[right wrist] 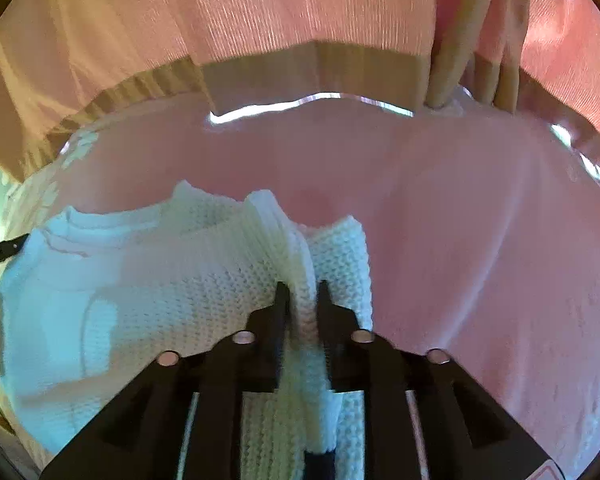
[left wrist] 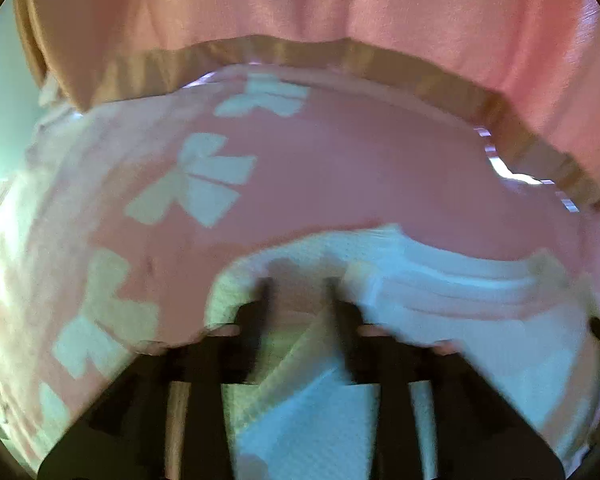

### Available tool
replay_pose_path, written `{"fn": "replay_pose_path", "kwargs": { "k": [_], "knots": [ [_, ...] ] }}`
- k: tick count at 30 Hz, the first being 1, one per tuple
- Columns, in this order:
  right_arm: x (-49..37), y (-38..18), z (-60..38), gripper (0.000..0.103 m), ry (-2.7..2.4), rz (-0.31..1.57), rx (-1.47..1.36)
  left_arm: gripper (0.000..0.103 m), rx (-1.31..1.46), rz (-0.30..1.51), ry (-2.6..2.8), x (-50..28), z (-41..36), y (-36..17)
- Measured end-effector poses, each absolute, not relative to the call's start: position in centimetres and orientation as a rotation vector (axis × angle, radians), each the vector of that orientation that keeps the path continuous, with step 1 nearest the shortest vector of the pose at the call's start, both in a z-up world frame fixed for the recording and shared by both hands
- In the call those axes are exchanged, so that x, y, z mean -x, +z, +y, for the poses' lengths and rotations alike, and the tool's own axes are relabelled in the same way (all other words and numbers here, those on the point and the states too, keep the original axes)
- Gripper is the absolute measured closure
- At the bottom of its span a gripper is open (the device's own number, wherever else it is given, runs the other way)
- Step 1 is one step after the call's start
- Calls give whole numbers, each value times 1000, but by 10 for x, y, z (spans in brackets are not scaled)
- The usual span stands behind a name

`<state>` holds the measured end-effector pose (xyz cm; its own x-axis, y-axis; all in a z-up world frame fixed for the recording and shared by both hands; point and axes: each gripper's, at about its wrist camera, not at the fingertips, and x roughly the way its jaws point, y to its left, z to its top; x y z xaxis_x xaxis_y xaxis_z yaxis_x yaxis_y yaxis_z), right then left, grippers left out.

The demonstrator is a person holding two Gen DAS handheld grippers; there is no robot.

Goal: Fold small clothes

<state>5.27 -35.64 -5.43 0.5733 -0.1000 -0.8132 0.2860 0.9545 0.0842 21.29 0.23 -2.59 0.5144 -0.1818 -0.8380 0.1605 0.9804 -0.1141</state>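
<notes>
A white knitted garment [left wrist: 440, 280] lies bunched on a pink cloth with white bows [left wrist: 340, 160]. My left gripper [left wrist: 299, 292] hovers over the garment's near edge. Its fingers stand apart and the blurred fabric lies under them, not pinched. In the right wrist view the same white garment [right wrist: 160, 280] spreads to the left. A raised ridge of its knit runs up between the fingers of my right gripper [right wrist: 302, 292] and fills the narrow gap, touching both fingers.
A person in a pink ribbed top [right wrist: 300, 8] with a tan hem [right wrist: 320, 68] stands close behind the table edge. The pink cloth [right wrist: 480, 220] stretches bare to the right of the garment. Bright glints show along the table's far rim [right wrist: 312, 100].
</notes>
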Motion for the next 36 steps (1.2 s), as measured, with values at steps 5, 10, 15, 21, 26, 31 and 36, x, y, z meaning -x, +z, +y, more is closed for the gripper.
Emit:
{"fn": "replay_pose_path", "kwargs": {
  "k": [5, 10, 15, 21, 26, 31, 36],
  "knots": [
    [-53, -59, -354, 51, -189, 944, -228, 12, -5, 979, -275, -189, -10, -18],
    [-58, -61, -351, 95, -192, 940, -206, 79, 2, 1097, -281, -200, -13, -45],
    [-48, -22, -346, 96, -184, 768, -218, 96, 122, 976, -286, -204, 1, -12],
    [-71, -45, -358, 94, -245, 865, -216, 93, 59, 955, -198, -229, 0, -26],
    [-55, -25, -334, 84, -284, 811, -140, 88, 17, 957, -178, -215, -6, -19],
    [-11, -6, -251, 93, 39, 722, -68, 52, -21, 807, -217, -155, -5, 19],
    [-27, -59, -206, 101, 76, 877, 134, 52, -88, 906, -295, -135, -33, -6]
  ]
}}
